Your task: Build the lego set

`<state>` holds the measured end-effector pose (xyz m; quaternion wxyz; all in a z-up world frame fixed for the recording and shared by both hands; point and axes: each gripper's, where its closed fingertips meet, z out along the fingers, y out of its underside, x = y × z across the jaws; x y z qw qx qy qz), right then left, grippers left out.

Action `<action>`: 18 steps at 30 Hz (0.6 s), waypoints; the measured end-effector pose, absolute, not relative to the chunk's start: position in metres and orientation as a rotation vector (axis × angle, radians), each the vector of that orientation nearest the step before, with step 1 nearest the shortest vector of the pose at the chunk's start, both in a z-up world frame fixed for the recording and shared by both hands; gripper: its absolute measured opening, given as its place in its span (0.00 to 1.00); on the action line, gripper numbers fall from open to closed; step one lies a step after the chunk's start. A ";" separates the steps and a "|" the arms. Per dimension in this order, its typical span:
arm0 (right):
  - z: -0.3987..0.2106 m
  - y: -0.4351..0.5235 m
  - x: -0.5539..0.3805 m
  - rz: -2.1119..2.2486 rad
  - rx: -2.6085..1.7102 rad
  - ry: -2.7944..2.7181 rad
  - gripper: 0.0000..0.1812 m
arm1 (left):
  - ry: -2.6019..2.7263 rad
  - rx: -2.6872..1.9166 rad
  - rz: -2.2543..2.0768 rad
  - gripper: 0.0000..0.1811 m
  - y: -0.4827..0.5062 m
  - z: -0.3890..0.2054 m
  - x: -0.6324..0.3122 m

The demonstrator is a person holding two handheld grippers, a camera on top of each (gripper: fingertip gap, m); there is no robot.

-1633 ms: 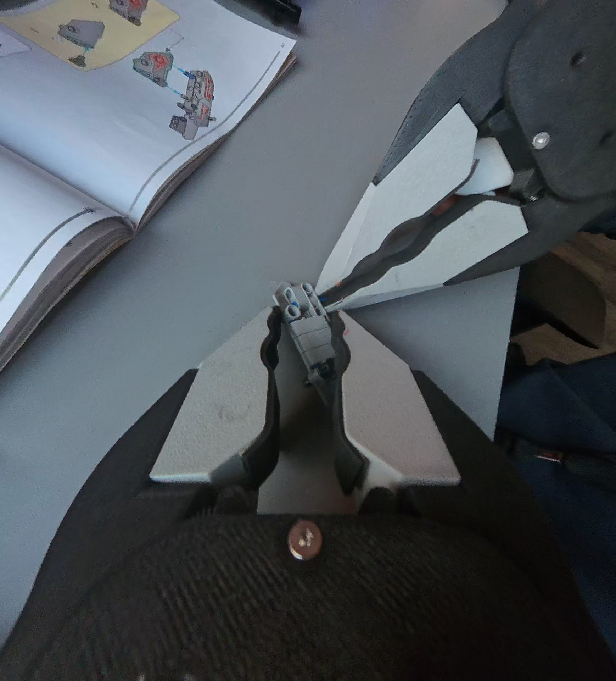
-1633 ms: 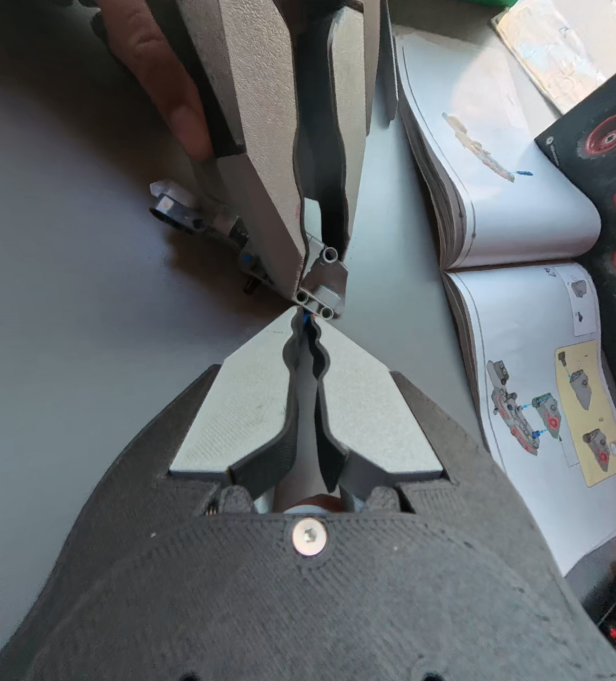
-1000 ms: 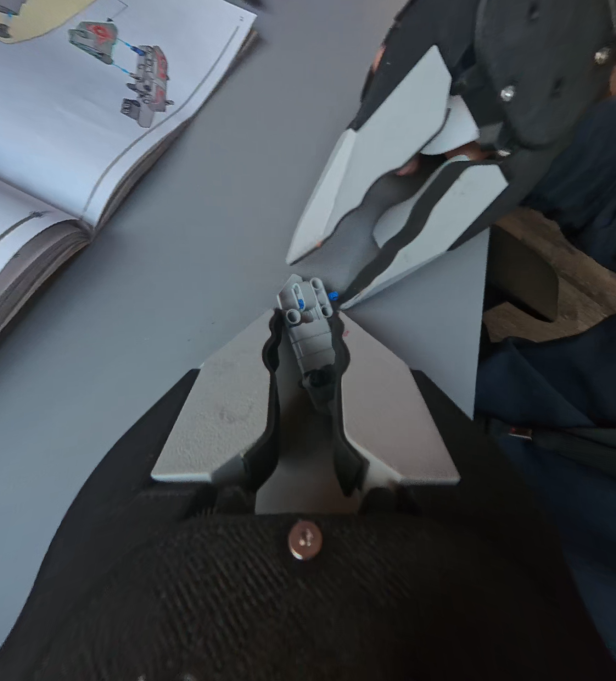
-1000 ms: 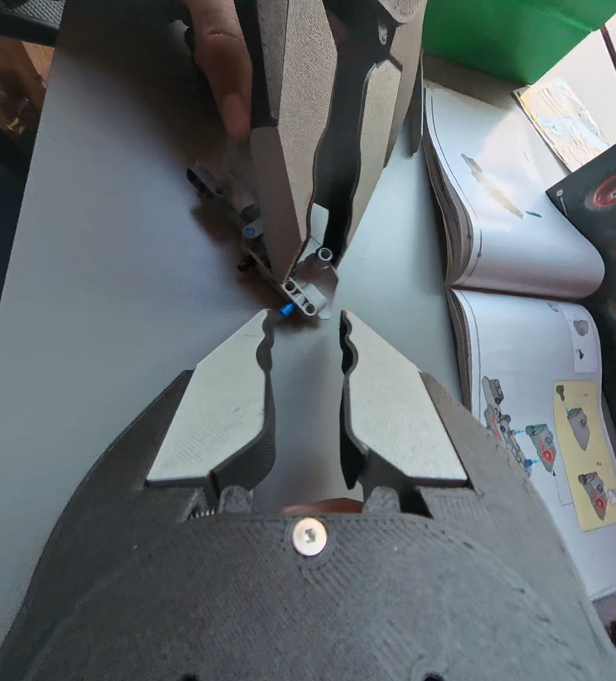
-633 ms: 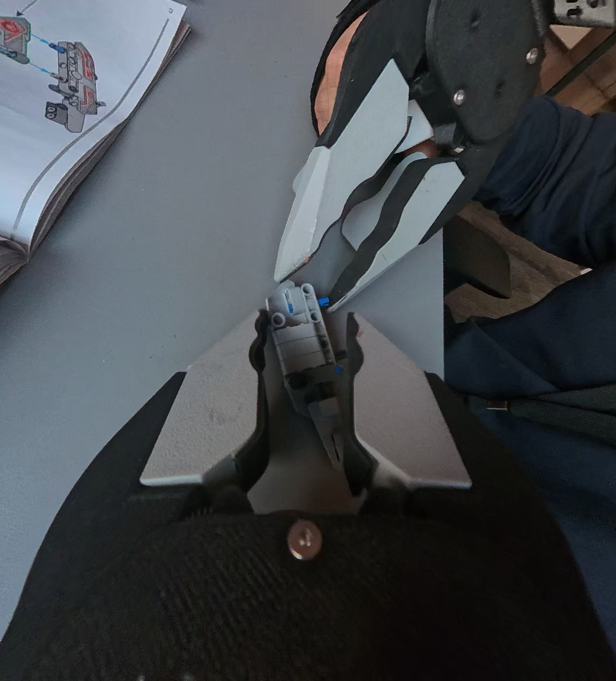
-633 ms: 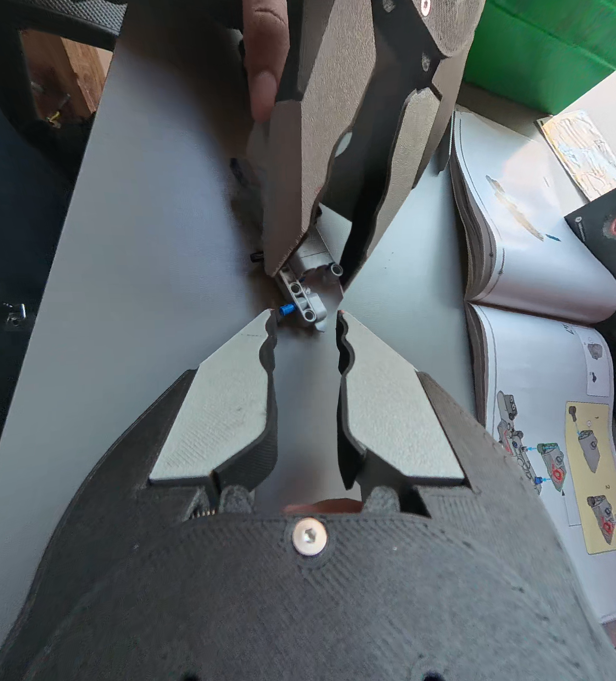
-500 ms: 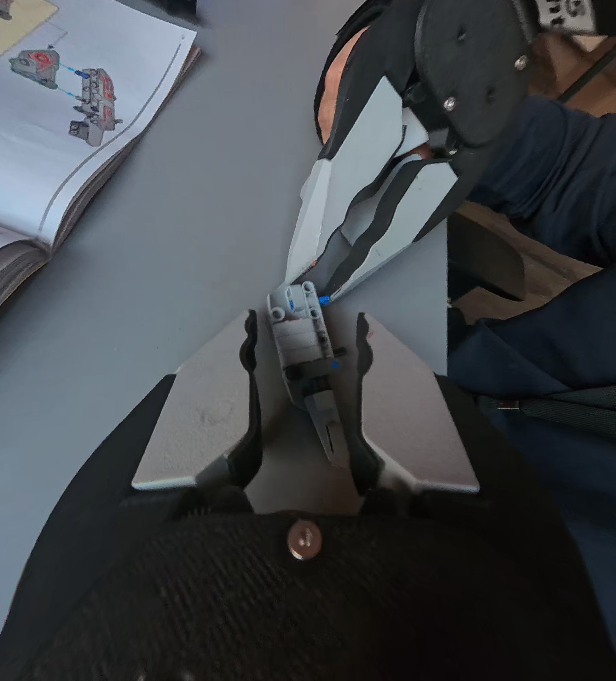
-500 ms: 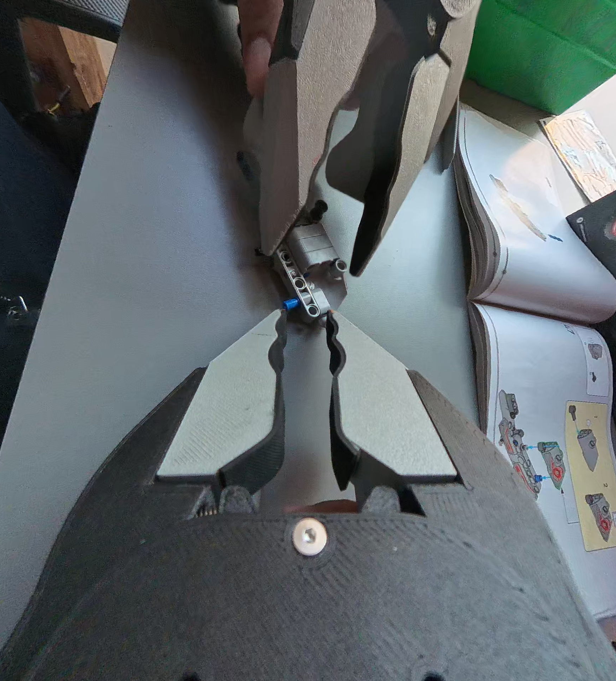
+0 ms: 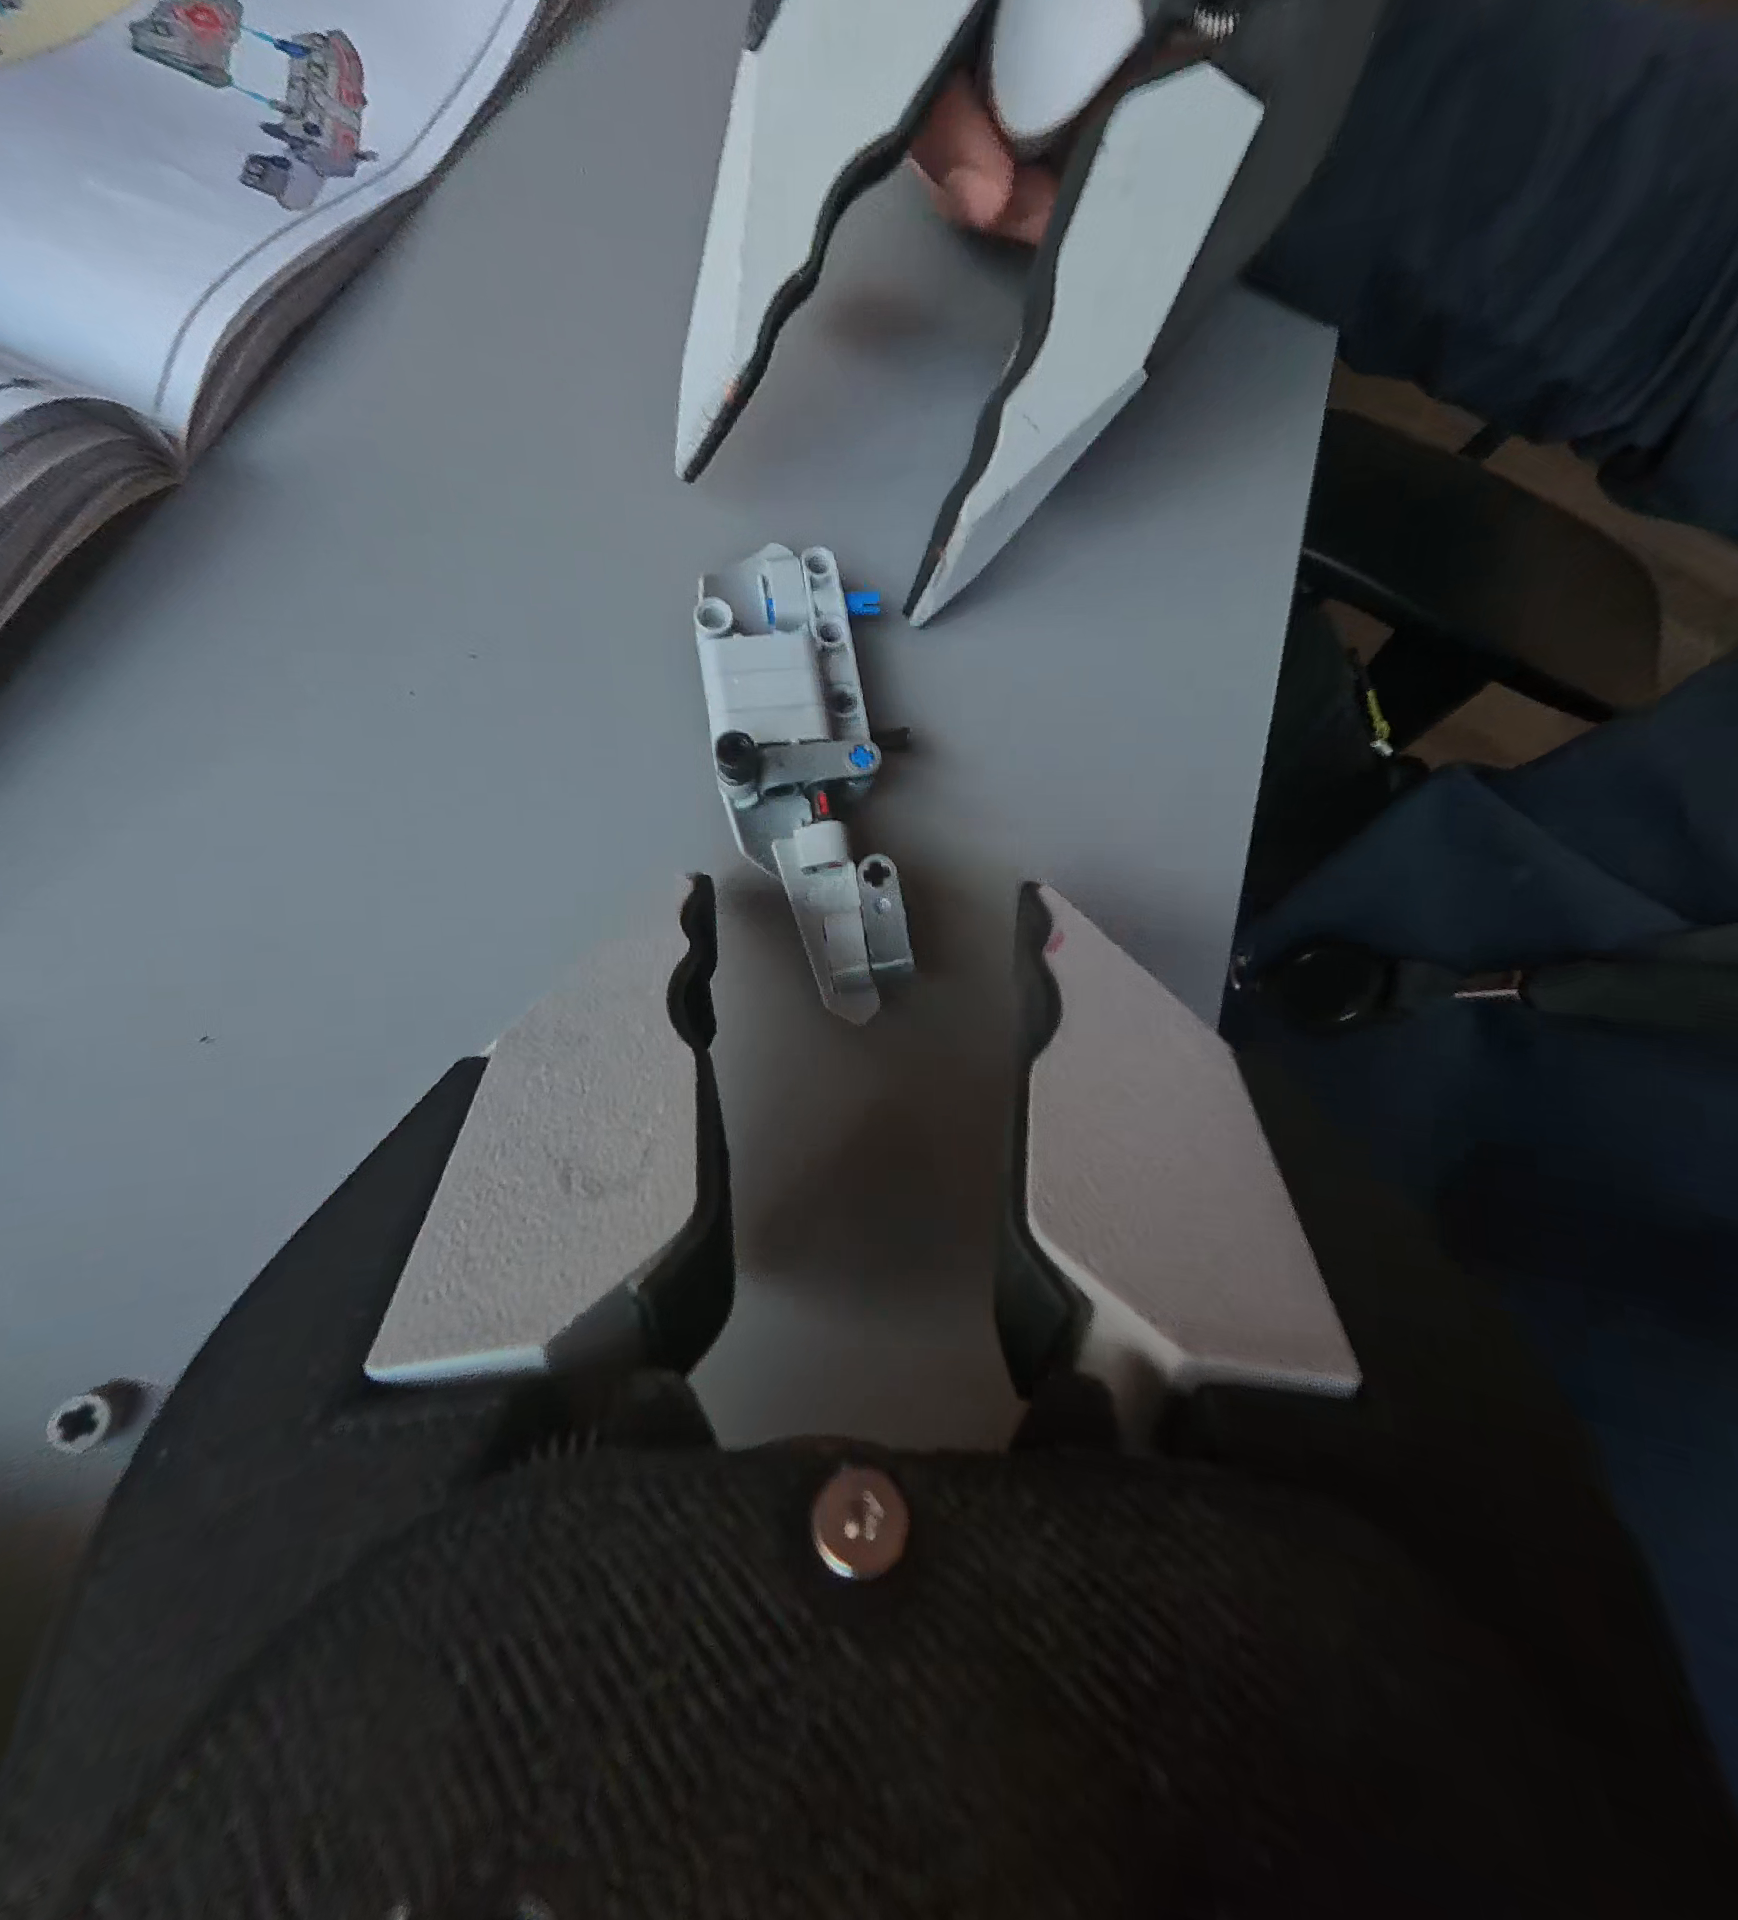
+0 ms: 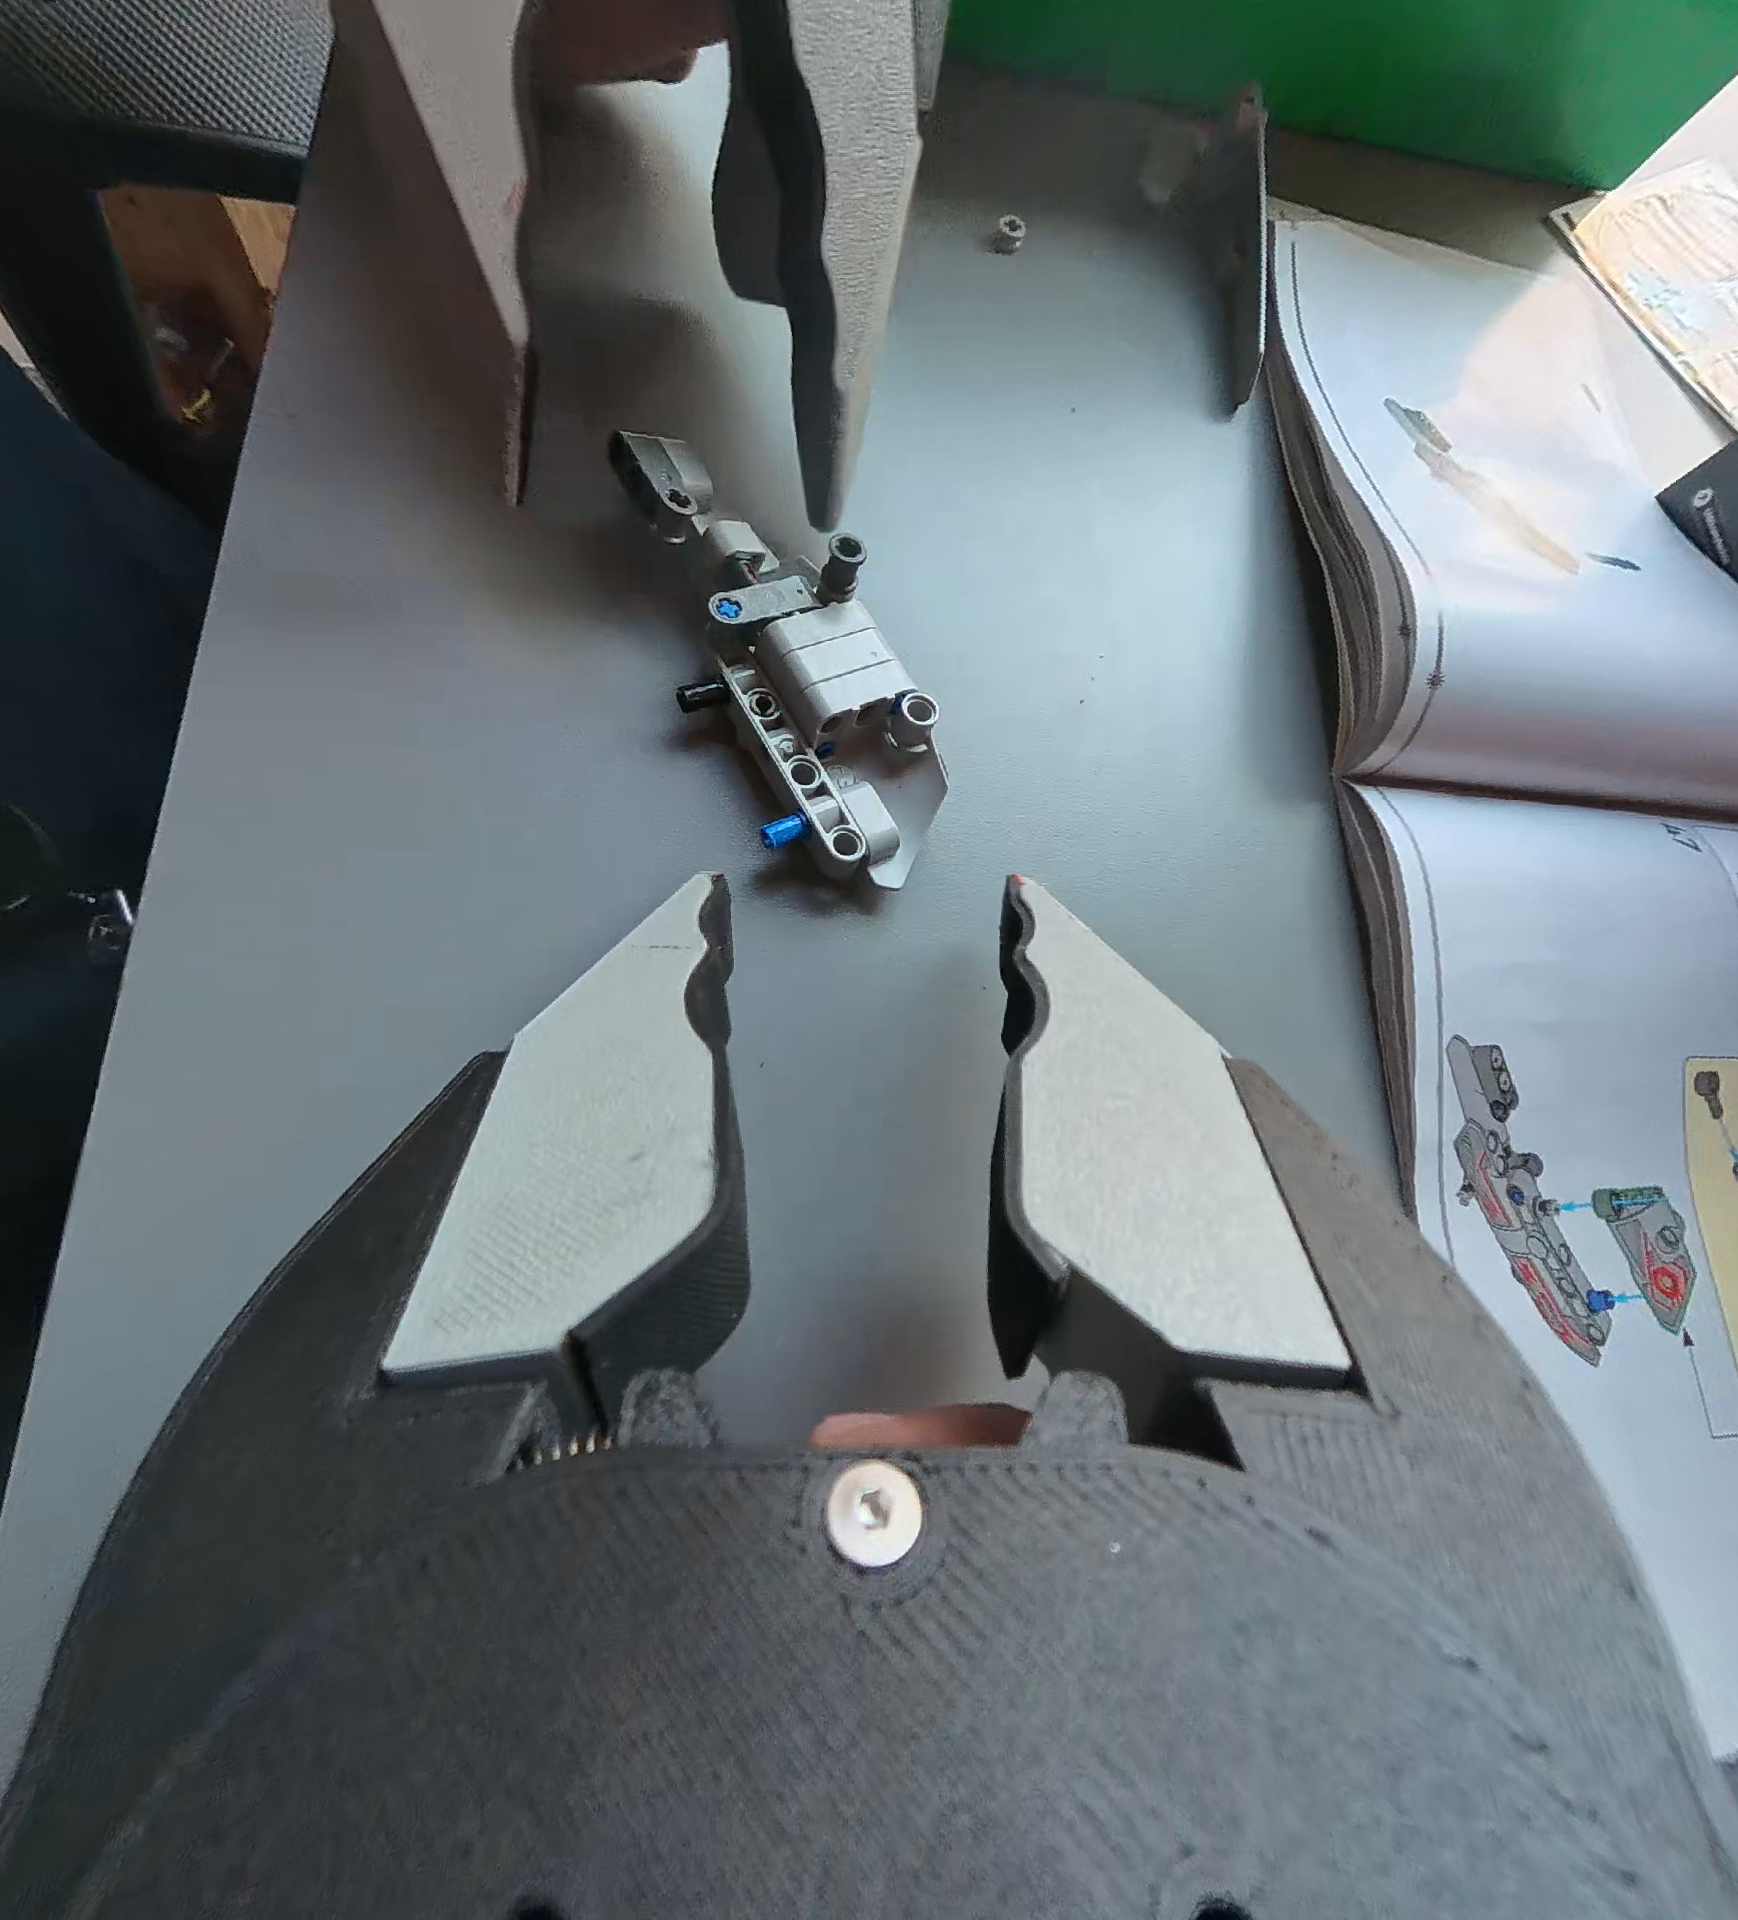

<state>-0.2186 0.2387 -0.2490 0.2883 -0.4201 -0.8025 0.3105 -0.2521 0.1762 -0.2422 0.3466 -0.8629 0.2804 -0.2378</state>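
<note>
Between both grippers on grey table (image 9: 345,727): lego subassembly (image 9: 794,748) lies flat, untouched | left gripper (image 9: 860,899), right gripper (image 10: 860,894) both spread, empty | I judge it light, rigid, pins snag-prone; I'd pinch the grey block midsection.

Instruction booklet (image 9: 117,187) cropped at frame edge

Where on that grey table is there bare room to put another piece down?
Bare table lies between the lego assembly and the open booklet, and left of the assembly in the left wrist view. It is crowded around the assembly, where both open grippers point in from opposite ends.
</note>
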 end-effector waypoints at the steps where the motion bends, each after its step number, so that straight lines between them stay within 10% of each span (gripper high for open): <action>1: -0.249 0.238 -0.219 0.839 -1.130 -2.148 0.27 | 0.746 -2.242 -0.587 0.30 0.175 -0.245 -0.253; 11: -0.252 0.228 -0.227 0.888 -1.138 -2.207 0.14 | 0.833 -2.220 -0.465 0.13 0.179 -0.251 -0.257; 18: -0.246 0.231 -0.221 1.032 -1.303 -2.153 0.00 | 0.843 -2.210 -0.398 0.25 0.182 -0.252 -0.258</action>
